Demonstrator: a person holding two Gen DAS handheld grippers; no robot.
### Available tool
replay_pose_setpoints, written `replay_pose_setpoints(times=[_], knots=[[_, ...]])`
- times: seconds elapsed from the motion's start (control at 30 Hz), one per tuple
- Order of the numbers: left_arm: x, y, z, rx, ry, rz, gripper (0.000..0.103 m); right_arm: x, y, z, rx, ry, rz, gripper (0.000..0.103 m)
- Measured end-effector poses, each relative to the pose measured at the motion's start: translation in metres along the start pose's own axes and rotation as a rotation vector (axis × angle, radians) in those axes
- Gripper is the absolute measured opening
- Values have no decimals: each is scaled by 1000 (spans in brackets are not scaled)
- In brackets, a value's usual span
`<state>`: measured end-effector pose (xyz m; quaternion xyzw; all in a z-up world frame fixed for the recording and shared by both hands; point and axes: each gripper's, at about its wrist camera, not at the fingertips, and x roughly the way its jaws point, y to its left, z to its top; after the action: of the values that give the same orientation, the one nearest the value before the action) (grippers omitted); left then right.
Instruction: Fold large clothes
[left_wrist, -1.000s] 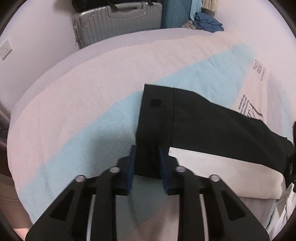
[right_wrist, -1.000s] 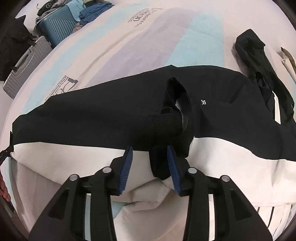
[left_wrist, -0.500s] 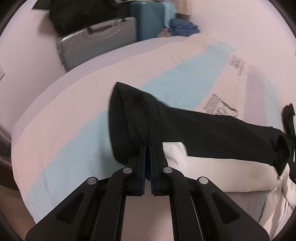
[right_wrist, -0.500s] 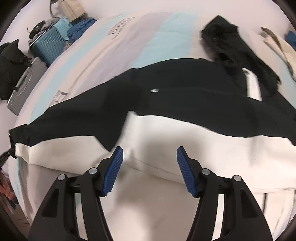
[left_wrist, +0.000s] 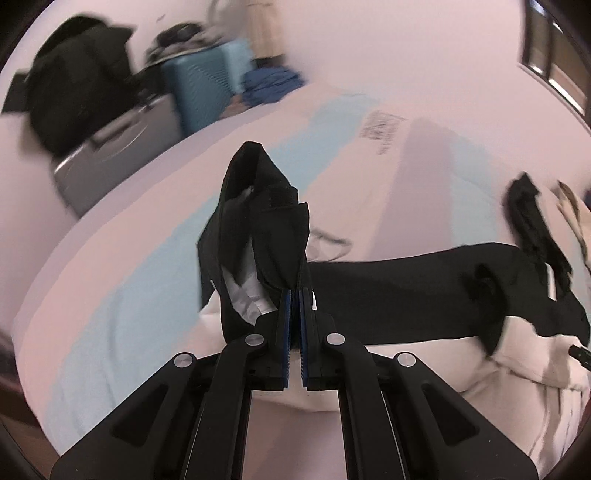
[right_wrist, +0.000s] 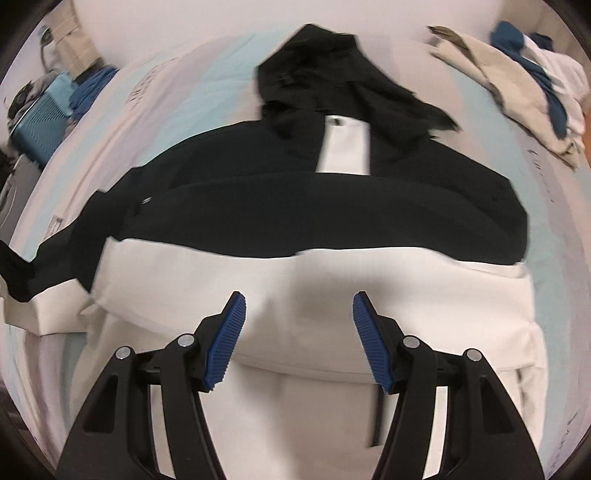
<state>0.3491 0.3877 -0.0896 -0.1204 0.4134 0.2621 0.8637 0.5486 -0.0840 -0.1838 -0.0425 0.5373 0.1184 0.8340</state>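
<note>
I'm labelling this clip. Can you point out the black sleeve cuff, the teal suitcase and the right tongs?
black sleeve cuff (left_wrist: 266, 206), left wrist view, lifted folded end.
teal suitcase (left_wrist: 207, 88), left wrist view, ribbed front.
right tongs (right_wrist: 298, 339), right wrist view, between the open tips.

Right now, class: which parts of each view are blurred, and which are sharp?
Left wrist view: suitcases and wall smear with motion; left gripper and pinched sleeve stay sharp. Right wrist view: jacket mildly soft, clothes pile blurred; edges bend.

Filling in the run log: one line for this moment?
left hand-held gripper: shut on black sleeve cuff, lifted | right hand-held gripper: open above black-and-white jacket | striped bed
</note>
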Motion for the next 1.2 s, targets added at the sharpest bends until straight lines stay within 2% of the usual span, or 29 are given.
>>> replay_pose_setpoints(times=[0.2,0.27,0.4,0.57,0.7,0.77,0.83,0.93,1.07,1.2], knots=[[-3,-97,14,108,-14,-93,3,-2,-50,-2,4,-26,-63,58],[-5,-130,15,139,-16,-121,3,1,-69,-3,7,-28,-86,64],[-6,-209,10,209,-24,-191,3,8,-103,-6,30,-34,-124,68],[-5,-303,-6,276,-10,-272,3,38,-143,-17,71,23,-107,70],[-9,-373,-21,332,0,-327,3,64,-152,-24,33,68,-71,71],[-8,-401,-27,358,8,-346,3,65,-151,-24,-2,56,-43,78],[-6,-436,-37,389,21,-368,3,59,-154,-25,-15,46,-13,78],[-6,-476,-52,429,34,-403,3,33,-177,-28,37,-8,1,77],[-6,-532,-77,490,54,-444,2,1,-217,-38,98,-58,4,78],[-4,-571,-100,517,77,-470,2,-17,-250,-47,118,-82,-18,78]])
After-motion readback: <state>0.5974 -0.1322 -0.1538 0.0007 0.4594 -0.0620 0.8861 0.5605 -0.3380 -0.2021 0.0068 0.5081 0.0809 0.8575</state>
